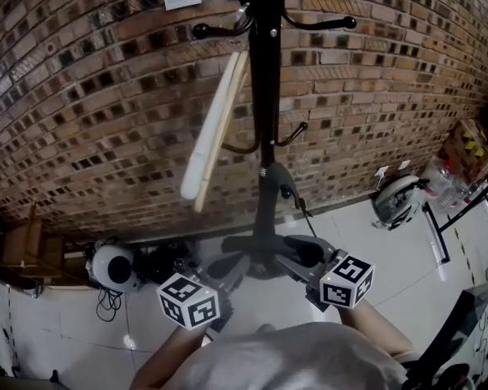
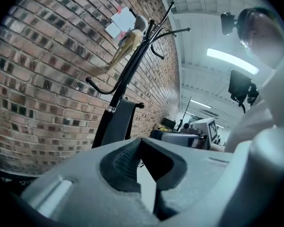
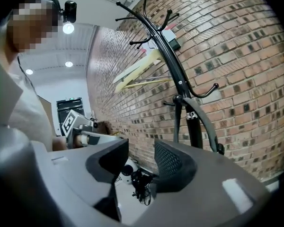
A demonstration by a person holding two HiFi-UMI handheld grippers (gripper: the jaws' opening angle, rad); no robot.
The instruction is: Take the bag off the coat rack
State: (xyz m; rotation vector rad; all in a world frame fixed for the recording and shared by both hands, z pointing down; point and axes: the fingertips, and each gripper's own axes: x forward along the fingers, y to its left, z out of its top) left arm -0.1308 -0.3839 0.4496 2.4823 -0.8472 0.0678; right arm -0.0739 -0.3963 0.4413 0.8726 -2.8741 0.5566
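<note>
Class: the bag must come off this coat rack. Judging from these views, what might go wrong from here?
1. The beige bag hangs high on the coat rack, while the left gripper and right gripper sit low by its base. A long upward reach could miss it.
2. The hooks curve upward, so pulling the bag sideways might snag it and tip the rack.

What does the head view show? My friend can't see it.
A flat cream bag hangs high on a black metal coat rack against a brown brick wall. Below, near the rack's base, the left gripper and right gripper point toward it, both empty.
</note>
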